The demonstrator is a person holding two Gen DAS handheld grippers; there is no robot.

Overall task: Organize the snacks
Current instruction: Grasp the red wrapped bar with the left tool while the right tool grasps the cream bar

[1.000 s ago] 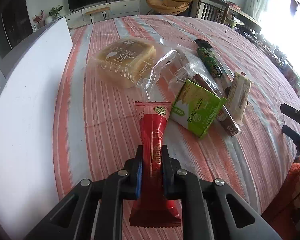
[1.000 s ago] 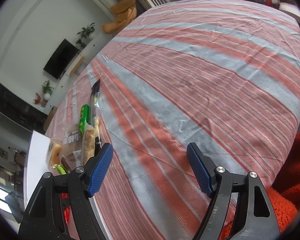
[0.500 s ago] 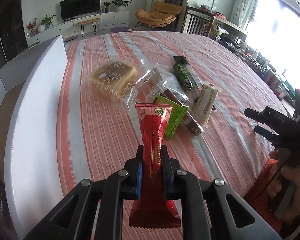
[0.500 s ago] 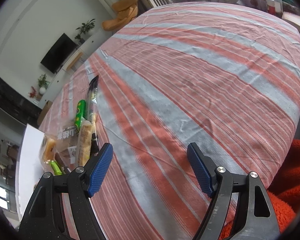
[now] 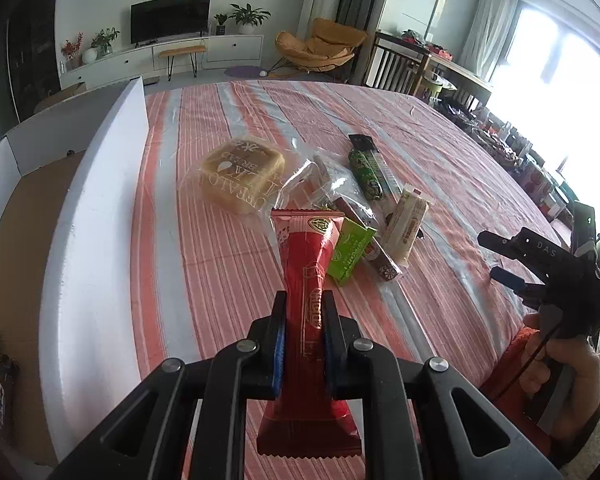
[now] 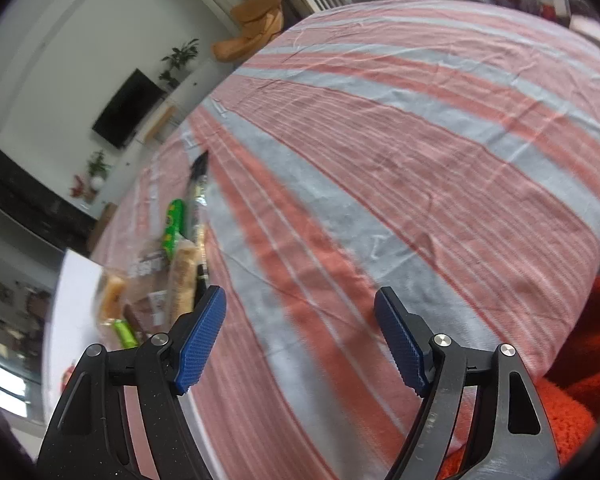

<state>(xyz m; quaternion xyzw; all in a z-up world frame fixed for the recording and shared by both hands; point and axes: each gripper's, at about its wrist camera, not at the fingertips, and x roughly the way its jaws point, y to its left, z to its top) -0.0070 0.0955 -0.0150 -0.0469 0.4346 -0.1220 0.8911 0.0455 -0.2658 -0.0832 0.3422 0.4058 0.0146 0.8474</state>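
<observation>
Red snack bar (image 5: 308, 300) is pinched in the left gripper (image 5: 303, 320), long axis pointing forward. White box (image 5: 96, 220) lies to its left. Right gripper (image 6: 300, 340) is spread, holding nothing.

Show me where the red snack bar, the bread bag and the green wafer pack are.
red snack bar (image 5: 306, 264), left wrist view, upper wrapper above the gripper.
bread bag (image 5: 240, 178), left wrist view, top of the loaf.
green wafer pack (image 5: 350, 254), left wrist view, front face.
</observation>
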